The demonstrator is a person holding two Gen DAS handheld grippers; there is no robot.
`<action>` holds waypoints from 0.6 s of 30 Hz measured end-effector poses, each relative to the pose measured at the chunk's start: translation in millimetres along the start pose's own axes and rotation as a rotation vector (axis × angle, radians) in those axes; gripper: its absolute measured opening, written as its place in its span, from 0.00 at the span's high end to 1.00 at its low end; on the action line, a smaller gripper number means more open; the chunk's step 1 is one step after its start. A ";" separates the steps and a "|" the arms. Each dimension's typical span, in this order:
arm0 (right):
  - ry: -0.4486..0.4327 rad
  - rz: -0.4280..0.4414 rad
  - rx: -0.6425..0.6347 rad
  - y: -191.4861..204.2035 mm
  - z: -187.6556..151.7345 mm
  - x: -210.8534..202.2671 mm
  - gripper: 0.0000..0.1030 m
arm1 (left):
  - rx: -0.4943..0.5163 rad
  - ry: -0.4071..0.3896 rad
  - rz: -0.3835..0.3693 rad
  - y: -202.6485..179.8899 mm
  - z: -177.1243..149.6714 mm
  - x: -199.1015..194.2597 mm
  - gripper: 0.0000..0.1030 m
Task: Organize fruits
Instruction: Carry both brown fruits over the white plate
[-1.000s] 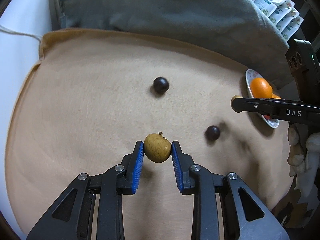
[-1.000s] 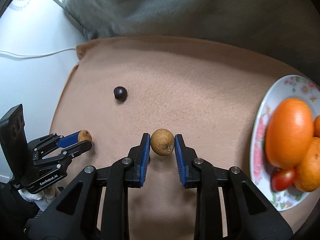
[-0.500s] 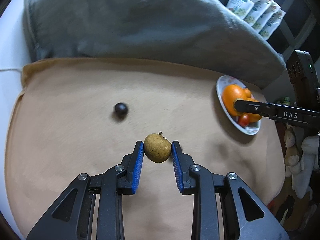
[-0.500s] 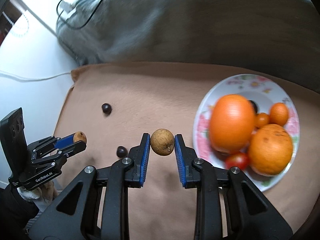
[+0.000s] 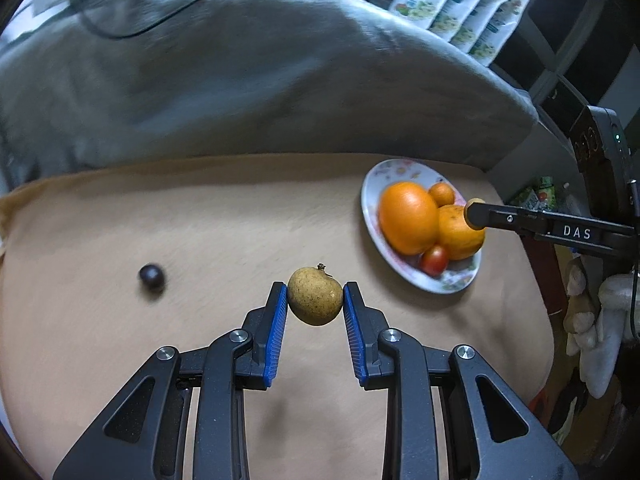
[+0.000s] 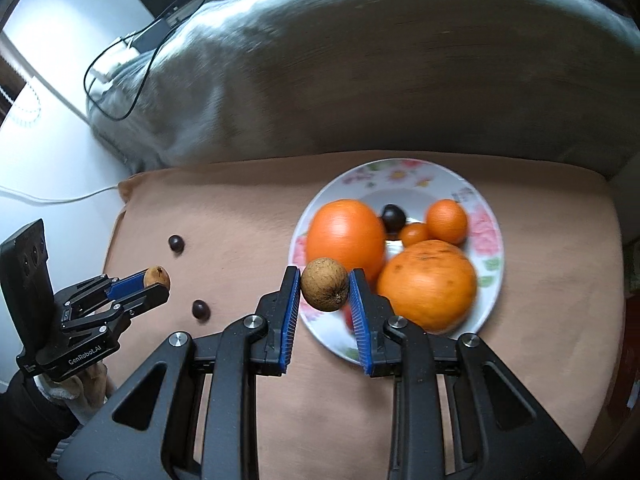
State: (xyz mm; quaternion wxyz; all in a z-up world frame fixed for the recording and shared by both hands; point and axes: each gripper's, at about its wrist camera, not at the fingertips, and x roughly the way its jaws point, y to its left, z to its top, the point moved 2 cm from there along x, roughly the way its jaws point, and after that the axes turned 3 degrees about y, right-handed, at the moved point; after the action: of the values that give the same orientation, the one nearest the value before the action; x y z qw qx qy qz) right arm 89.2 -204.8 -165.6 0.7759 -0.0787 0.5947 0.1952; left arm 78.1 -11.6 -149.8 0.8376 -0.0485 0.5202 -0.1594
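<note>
My left gripper is shut on a brown longan and holds it above the tan cushion. It also shows in the right wrist view at the left. My right gripper is shut on a second brown longan above the near rim of the flowered plate. The plate holds a big orange, another orange, small oranges, a dark fruit and a red tomato. Dark fruits lie on the cushion.
A grey pillow lies behind the cushion with a black cable on it. Food packets stand at the back right. A white wall and cord are at the left.
Both grippers have lifted with their longans. The right one has moved right, over the plate's near rim. The left one has swung toward the plate, leaving one dark fruit in its view.
</note>
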 end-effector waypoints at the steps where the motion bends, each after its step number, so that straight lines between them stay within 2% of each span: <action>1: -0.004 -0.004 0.004 -2.6 0.0 -2.0 0.75 | 0.009 -0.001 -0.006 -4.6 3.8 1.9 0.74; 18: -0.043 -0.029 0.066 -52.5 7.6 -19.9 0.75 | 0.104 -0.037 -0.057 -59.0 51.2 25.8 0.74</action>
State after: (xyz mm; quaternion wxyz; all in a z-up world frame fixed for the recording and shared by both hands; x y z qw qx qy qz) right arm 112.4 -254.1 -150.3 0.7934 -0.0576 0.5829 0.1658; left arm 121.2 -79.9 -134.0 0.8437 -0.0226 0.4940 -0.2090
